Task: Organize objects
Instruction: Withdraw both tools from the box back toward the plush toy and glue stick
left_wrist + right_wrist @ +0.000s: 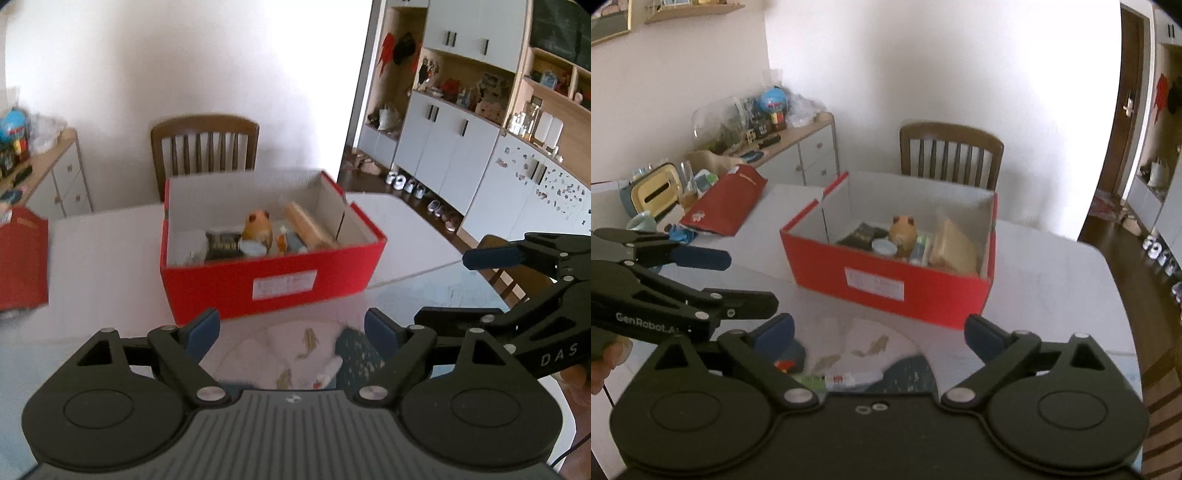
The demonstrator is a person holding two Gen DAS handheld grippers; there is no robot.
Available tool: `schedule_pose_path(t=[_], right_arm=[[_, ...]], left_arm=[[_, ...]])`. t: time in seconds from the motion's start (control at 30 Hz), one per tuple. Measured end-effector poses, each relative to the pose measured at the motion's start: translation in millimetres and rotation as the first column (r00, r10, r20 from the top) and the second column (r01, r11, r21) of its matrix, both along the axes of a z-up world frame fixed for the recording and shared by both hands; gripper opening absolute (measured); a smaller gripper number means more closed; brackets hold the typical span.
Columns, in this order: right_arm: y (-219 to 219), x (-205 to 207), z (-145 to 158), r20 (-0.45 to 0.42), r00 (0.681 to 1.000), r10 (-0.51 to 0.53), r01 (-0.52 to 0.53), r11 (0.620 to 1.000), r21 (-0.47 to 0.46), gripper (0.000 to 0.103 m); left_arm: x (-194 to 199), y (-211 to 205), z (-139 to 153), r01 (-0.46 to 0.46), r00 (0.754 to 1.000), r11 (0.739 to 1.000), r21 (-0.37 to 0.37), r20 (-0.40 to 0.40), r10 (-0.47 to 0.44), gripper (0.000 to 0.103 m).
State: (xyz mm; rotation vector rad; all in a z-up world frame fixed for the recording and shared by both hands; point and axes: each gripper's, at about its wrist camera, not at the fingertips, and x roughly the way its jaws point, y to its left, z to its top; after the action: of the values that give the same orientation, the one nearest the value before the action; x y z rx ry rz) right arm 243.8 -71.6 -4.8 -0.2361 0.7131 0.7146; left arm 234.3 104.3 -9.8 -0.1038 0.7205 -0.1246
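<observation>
A red cardboard box (pixel 273 273) (pixel 886 277) stands open on the white table. Inside lie an orange hamster toy (pixel 258 227) (pixel 903 229), a tan roll (pixel 308 225) (pixel 951 243), a dark packet (pixel 221 242) (pixel 862 232) and other small items. My left gripper (pixel 293 328) is open and empty, in front of the box. My right gripper (pixel 879 332) is open and empty, also in front of the box. A round patterned fan (pixel 306 350) (pixel 871 354) lies on the table below both grippers. A small tube (pixel 849 377) lies on it.
The red box lid (pixel 727 201) (pixel 22 258) lies at the table's left. A wooden chair (pixel 205 147) (pixel 951 153) stands behind the table. A cluttered sideboard (pixel 783 147) is at the left wall. Cabinets and shoes (pixel 461 147) line the right.
</observation>
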Motion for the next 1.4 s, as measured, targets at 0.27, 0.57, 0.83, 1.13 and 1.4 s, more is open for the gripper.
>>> schedule_pose_path(t=[0.27, 0.57, 0.83, 1.13, 1.4], right_arm=[[-6.1, -2.6, -24.8, -0.067, 0.995, -0.072, 0.072, 0.997, -0.008, 0.099], [0.8, -2.4, -56.2, -0.146, 0.981, -0.128, 0.122, 0.991, -0.048, 0.099], [13.2, 1.0, -80.4, -0.19, 0.969, -0.16, 0.143, 0.985, -0.1, 0.099], [33.4, 6.7, -100.3, -0.206, 0.955, -0.212, 0.186, 0.973, -0.138, 0.099], [58.4, 16.9, -111.9, -0.243, 0.941, -0.233, 0.201, 0.968, -0.149, 0.098]], left_arm=[[-14.8, 2.8, -42.0, -0.038, 0.998, 0.999, -0.003, -0.056, 0.038, 0.103], [-15.5, 13.9, -83.5, -0.055, 0.991, 0.998, 0.024, -0.121, 0.058, 0.103], [-7.8, 20.4, -113.7, -0.026, 0.988, 0.997, 0.072, -0.151, 0.037, 0.103], [1.2, 33.2, -136.2, -0.021, 0.986, 0.999, 0.047, -0.161, 0.029, 0.103], [2.3, 40.6, -147.1, -0.01, 0.989, 1.0, 0.016, -0.144, 0.012, 0.103]])
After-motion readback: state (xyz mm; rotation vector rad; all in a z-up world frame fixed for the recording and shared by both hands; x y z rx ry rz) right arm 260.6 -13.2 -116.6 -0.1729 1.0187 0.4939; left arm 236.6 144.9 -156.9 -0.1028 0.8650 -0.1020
